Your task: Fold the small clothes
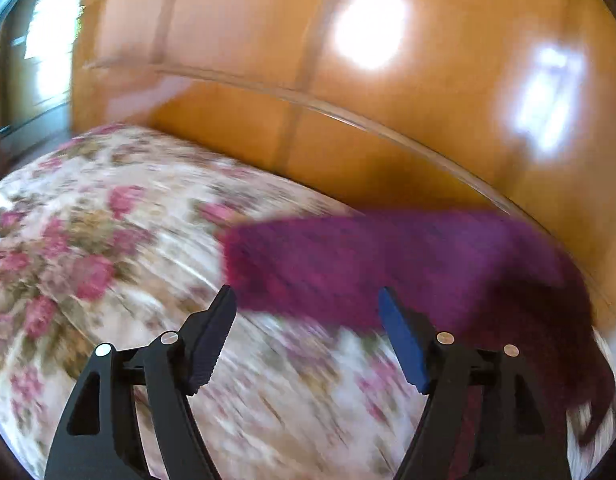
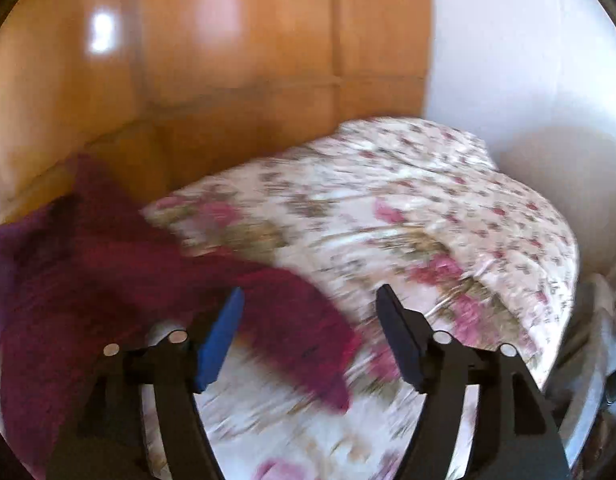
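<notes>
A small magenta-purple knitted garment (image 1: 408, 264) lies spread on the floral bedspread (image 1: 108, 240), blurred by motion. In the left wrist view it sits ahead and to the right of my left gripper (image 1: 306, 300), which is open and empty just short of its near edge. In the right wrist view the same garment (image 2: 108, 272) lies at the left, with one part reaching between the fingers of my right gripper (image 2: 310, 300). The right gripper is open and holds nothing.
A glossy wooden wardrobe (image 1: 348, 100) stands right behind the bed. A white wall (image 2: 508, 60) is at the right. The bedspread (image 2: 428, 220) extends to the right of the garment, with its edge dropping off at the far right.
</notes>
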The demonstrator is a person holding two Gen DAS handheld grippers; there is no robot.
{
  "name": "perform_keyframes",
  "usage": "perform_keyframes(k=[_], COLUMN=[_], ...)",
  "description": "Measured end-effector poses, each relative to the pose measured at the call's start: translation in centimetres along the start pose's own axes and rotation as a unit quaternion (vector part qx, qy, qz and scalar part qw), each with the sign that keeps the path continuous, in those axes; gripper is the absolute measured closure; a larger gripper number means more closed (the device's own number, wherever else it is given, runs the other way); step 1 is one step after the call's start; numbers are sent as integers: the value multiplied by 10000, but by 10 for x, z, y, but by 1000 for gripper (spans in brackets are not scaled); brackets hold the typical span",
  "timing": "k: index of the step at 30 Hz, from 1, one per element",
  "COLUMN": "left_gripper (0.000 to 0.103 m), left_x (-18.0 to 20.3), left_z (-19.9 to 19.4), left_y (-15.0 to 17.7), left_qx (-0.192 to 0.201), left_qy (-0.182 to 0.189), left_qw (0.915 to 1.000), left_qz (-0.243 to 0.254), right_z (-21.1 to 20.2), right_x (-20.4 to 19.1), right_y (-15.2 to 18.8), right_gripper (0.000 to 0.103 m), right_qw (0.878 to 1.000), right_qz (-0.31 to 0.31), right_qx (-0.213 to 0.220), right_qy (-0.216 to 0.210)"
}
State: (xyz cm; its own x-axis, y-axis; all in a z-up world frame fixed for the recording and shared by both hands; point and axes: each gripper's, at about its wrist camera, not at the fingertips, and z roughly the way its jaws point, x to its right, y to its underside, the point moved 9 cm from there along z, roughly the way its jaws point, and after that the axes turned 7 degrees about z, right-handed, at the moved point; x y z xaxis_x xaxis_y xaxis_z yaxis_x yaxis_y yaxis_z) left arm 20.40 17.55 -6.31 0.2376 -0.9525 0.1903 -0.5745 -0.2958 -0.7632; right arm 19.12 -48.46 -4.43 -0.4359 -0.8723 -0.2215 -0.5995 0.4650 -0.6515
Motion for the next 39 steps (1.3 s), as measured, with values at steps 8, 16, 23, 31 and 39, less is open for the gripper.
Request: perform_keyframes(k=[8, 16, 23, 31, 39], left_gripper=[31, 88, 92, 92, 90], left_x=[102, 131, 119, 95, 95], left_z=[25, 50, -2, -82, -96], left_y=[109, 128, 111, 153, 201], left_qx=[-1585, -1991, -1518, -1626, -1963], left_qy=[1774, 2127, 2276, 2490, 2190], left_qw=[9705, 9565, 9612, 9537, 9540], left_qz=[404, 175, 359, 454, 590], right_z=[8, 22, -23, -65, -57], right_x=[-83, -109, -99, -46, -16], right_y=[134, 147, 121, 145, 187], right_gripper=[30, 77, 89, 90, 90], right_qw=[9665, 9538, 9609, 9571, 9554], right_qz=[-20, 2, -617, -1029, -1269], right_qx=[-2026, -2363, -1891, -2045, -2322], right_qy=[-1578, -1855, -1925, -1778, -1313])
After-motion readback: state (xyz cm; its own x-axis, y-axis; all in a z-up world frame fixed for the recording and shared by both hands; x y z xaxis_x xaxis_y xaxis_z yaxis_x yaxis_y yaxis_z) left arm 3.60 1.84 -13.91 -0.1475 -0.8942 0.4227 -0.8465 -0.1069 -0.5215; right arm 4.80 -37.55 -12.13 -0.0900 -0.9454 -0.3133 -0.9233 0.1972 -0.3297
